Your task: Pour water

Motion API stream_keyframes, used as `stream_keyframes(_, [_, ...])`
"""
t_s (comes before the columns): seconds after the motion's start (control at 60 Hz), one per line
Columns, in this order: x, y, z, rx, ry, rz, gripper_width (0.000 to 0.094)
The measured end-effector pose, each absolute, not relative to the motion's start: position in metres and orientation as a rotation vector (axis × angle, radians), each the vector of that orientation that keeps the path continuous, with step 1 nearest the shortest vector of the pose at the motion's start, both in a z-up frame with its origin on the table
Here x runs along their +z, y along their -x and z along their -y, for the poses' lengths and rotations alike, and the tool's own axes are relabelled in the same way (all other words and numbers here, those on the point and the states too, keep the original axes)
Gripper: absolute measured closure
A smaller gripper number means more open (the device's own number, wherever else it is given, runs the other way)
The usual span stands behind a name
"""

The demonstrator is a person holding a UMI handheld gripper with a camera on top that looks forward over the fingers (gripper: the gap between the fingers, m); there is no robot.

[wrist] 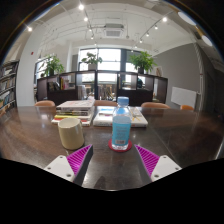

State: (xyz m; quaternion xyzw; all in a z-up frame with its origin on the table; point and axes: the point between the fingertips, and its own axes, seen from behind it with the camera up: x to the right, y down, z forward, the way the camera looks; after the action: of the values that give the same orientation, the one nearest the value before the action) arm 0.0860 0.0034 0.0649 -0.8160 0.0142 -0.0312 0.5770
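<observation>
At the bottom of the frame the gripper (113,160) is hanging with its fingers spread wide and nothing between them; the pink pads (80,159) are showing at lower left and lower right of centre, both clear of any object. It is grasping nothing.

Just ahead of the fingers, near the centre of the frame, a clear water bottle (121,125) with a blue cap is standing upright on a small red coaster (121,146) on the dark wooden table (30,140). To its left, slightly lower in the frame, a pale cup (71,133) is sitting on the table, near the bottle but apart from it.

Further back, at mid-frame, stacked books (76,106) and papers (106,117) are lying behind the two vessels. Beyond them, chairs, plants and bright windows are filling the upper half.

The risks, as I judge them: the cap appears to be on, so tilting would pour nothing until it is dealt with. The bottle is tall and narrow, so an off-centre approach could be nudging it over or sliding it off the coaster. A loose grip on the smooth plastic could be letting it slip during tilting, spilling towards the books and papers.
</observation>
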Motion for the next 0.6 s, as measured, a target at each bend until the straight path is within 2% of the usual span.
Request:
stream_keyframes(0.317, [0.112,-0.031,0.087,-0.024,1.853,-0.083,0.0114])
stream_keyframes(0.6, [0.132,0.019,0.128,-0.027,1.833,-0.022,0.0105])
